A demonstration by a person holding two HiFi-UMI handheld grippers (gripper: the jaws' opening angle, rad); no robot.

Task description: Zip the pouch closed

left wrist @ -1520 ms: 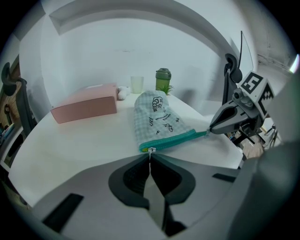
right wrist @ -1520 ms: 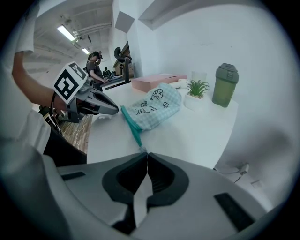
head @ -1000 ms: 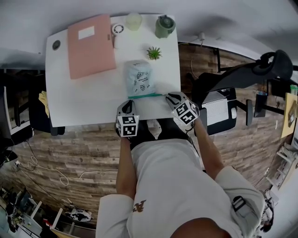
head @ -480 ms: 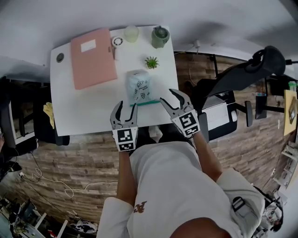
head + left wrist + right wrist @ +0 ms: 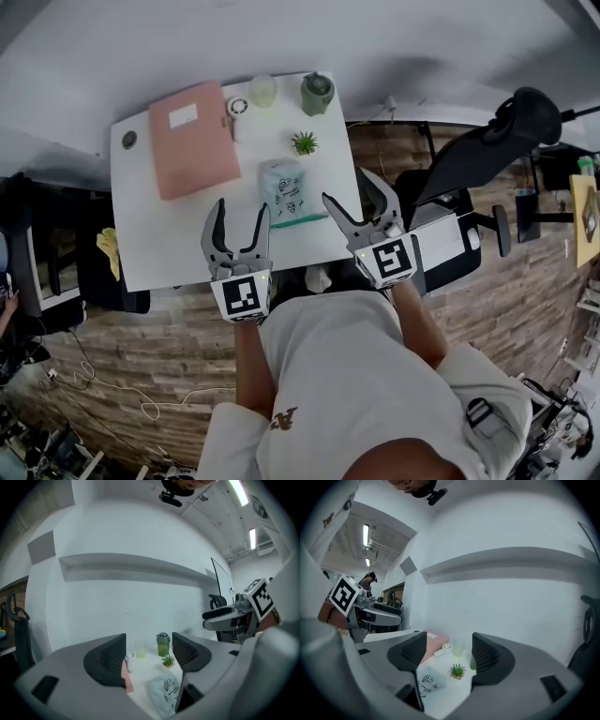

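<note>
**Op A:** Where's the pouch (image 5: 284,190)?

**Op B:** Flat on the table (image 5: 178,234), near its middle, with the teal zipper edge (image 5: 300,222) at the pouch's 6 o'clock, facing me. My left tongs (image 5: 241,206) hang at its 8 o'clock and my right tongs (image 5: 347,186) at its 3 o'clock. Both are released. They have just been opening, and each gripper view shows only the table's far end through the gap, with nothing clamped.

**Op A:** How would you run the zip?

**Op B:** I'd pin the fabric beside one end of the teal edge with one pair. With the other I'd nip the pull and draw it straight along the edge. The cloth should stay taut and low so the pouch doesn't slide toward the plant (image 5: 304,142) at 12 o'clock.

**Op A:** What can't you see?

**Op B:** The pull itself is too small to find. I can't say whether the teeth are already meshed. In both gripper views my own tongs cut off the near end of the pouch.
</note>
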